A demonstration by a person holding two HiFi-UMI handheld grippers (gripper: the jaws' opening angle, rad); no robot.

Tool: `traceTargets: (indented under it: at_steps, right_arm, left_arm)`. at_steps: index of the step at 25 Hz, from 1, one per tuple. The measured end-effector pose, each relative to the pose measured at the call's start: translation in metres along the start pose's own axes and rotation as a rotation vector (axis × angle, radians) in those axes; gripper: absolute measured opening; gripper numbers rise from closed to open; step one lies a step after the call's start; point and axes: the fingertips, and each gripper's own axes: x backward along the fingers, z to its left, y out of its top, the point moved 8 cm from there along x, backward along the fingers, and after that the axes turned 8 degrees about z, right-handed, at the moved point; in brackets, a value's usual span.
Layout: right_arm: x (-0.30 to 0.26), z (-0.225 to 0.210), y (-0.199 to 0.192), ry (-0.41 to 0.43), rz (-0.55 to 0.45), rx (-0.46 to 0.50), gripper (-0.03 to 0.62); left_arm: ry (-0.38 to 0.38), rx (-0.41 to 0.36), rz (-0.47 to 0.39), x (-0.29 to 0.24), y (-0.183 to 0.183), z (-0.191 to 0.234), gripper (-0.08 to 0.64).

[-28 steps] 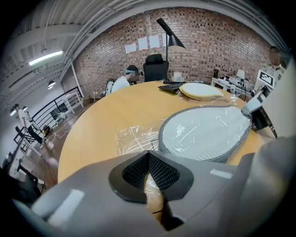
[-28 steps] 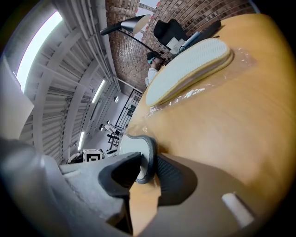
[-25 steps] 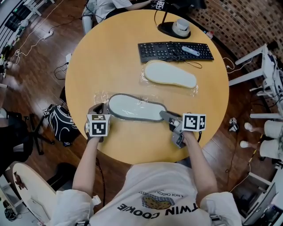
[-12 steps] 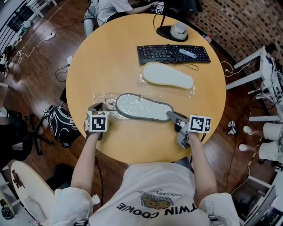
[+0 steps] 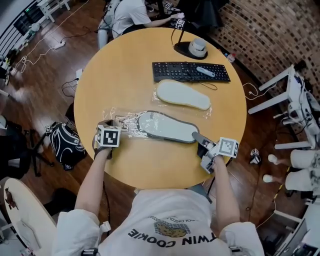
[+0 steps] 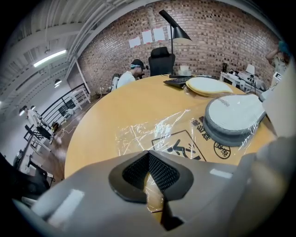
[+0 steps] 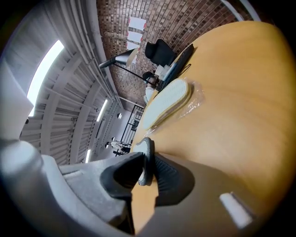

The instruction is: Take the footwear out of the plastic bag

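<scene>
A grey slipper with a pale insole (image 5: 167,127) lies on the round wooden table (image 5: 120,75), its toe still inside a clear plastic bag (image 5: 128,123). My right gripper (image 5: 197,137) is shut on the slipper's heel rim (image 7: 147,159). Its jaws have just been closing with that rim between them. At the bag's left end, my left gripper (image 5: 115,124) is shut on the film (image 6: 157,134), which is pinched between its pads (image 6: 159,172). The slipper (image 6: 233,118) shows at the right of the left gripper view.
A second pale slipper in its own clear bag (image 5: 182,95) lies beyond the first, and also shows in the right gripper view (image 7: 167,105). Behind it are a black keyboard (image 5: 190,71) and a lamp base (image 5: 192,48). A person sits at the far edge (image 5: 132,12).
My right gripper has drawn the grey slipper to the right, sliding it partly out of the bag. The left gripper has stayed put on the bag's end.
</scene>
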Motion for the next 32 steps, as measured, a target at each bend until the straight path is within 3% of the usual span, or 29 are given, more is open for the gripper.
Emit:
traceTargets:
  at_steps: [3,18,32]
  right_arm:
    - [0.009,0.001,0.002,0.065,-0.025,0.000,0.069]
    - [0.081,-0.013,0.015,0.161,-0.135,-0.033,0.063]
    - [0.120,0.004,0.030,0.268,-0.203,0.053,0.061]
  left_arm:
    - [0.011,-0.001,0.011,0.001,0.000,-0.001,0.003]
    - [0.010,0.001,0.020,0.001,0.002,-0.001,0.003]
    - [0.005,-0.014,0.020,0.002,0.000,0.002,0.003]
